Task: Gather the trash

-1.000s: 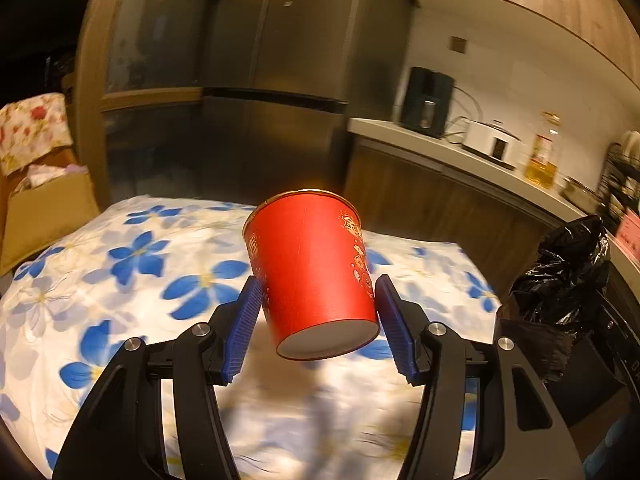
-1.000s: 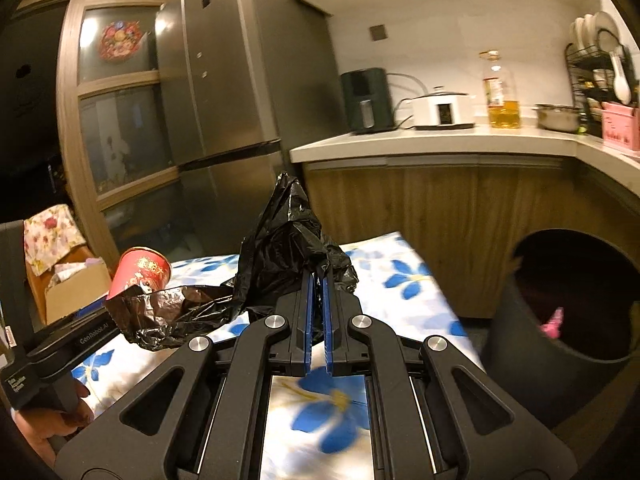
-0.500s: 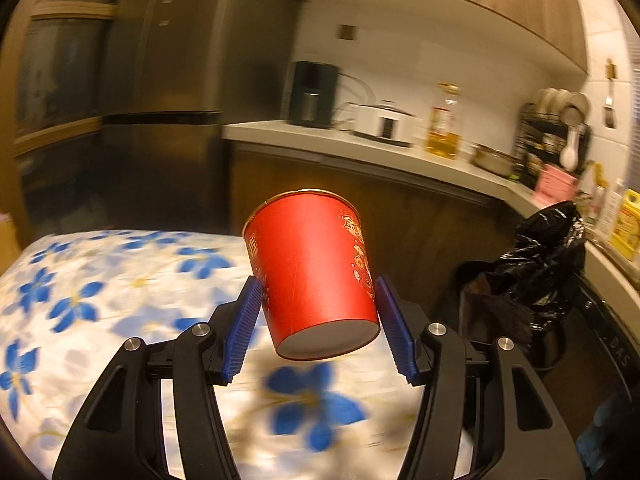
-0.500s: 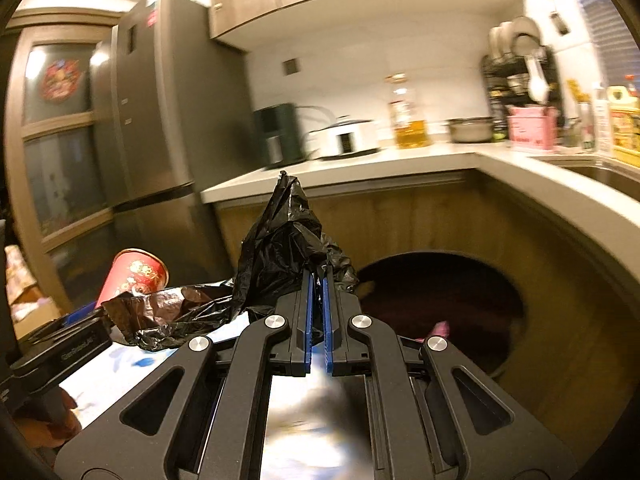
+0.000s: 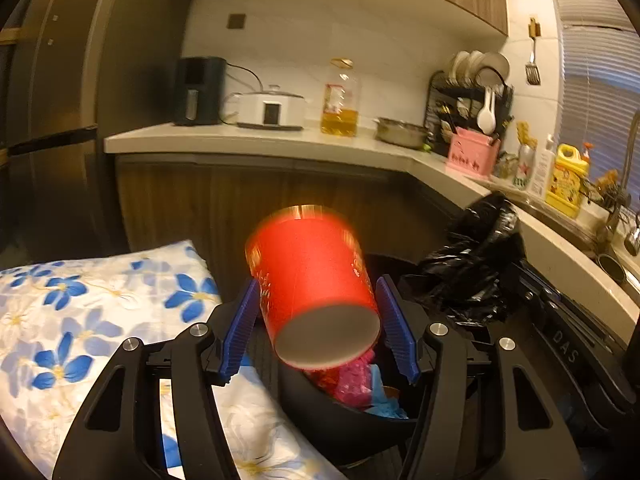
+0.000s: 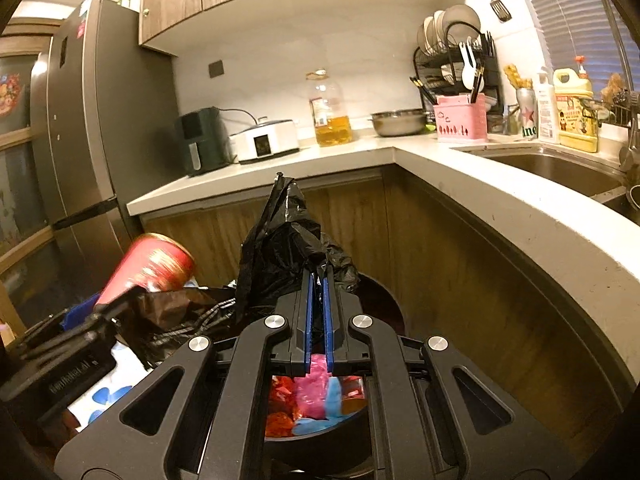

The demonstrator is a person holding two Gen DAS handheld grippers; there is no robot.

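My left gripper has its blue pads spread either side of a red paper cup. The cup is blurred and tilted, and I see gaps at both pads. It hangs over a black trash bin that holds pink, red and blue rubbish. The cup also shows in the right wrist view. My right gripper is shut on a black plastic bag over the same bin. That bag shows in the left wrist view.
A table with a blue-flowered cloth lies left of the bin. A wooden counter with a sink curves round behind and to the right. A fridge stands at the left.
Both grippers swung right, from the flowered table to over the bin. The left jaws have opened a little and the red cup has tipped and blurred between them. The right stays shut on the bag.
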